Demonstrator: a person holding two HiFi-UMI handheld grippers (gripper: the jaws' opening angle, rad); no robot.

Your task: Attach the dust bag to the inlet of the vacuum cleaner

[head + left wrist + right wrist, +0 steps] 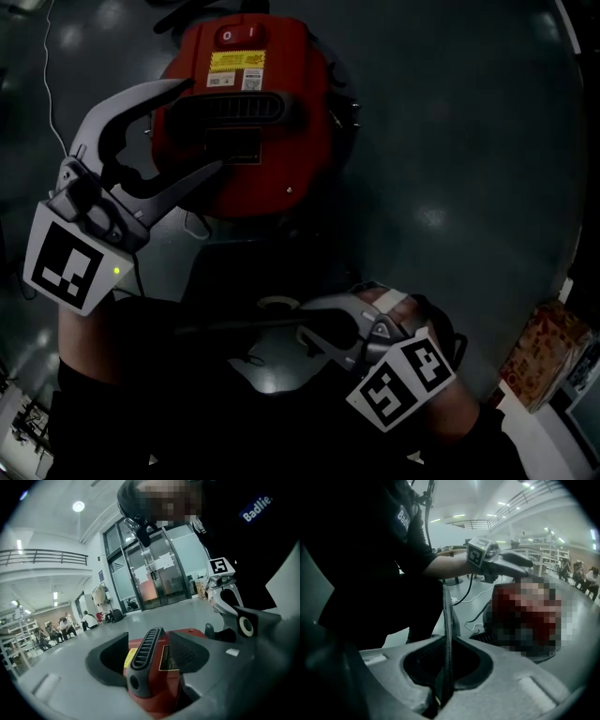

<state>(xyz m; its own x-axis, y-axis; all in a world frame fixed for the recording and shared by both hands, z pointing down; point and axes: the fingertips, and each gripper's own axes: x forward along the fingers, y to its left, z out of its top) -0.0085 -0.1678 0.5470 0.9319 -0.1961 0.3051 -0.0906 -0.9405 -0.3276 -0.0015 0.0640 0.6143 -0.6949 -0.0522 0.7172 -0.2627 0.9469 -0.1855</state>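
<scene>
Down on the grey floor (450, 141) stands the red vacuum cleaner (300, 112) (154, 686), seen from above with its black handle (234, 108) (145, 653) across the top, and a red switch (239, 35) and a yellow label (236, 61) beyond it. We hold the left gripper (202, 127) (150, 656) at that handle with its jaws spread wide. The left gripper view shows the handle and part of the red body between the two jaws, and neither pad presses on them, so it grips nothing.

Nearer to us, below the vacuum cleaner in the head view, the right gripper (305, 326) (445, 686) points left with its jaws nearly together. They are clamped on a thin dark edge that runs straight up between them in the right gripper view. We take this for the dust bag (244, 327) (447, 634). It lies as a dark flat shape between the two grippers, just in front of the vacuum cleaner and apart from the left gripper. It is too dark to trace its outline or to tell whether it touches the red body.

A thin white cable (52, 75) trails over the floor at the far left.
</scene>
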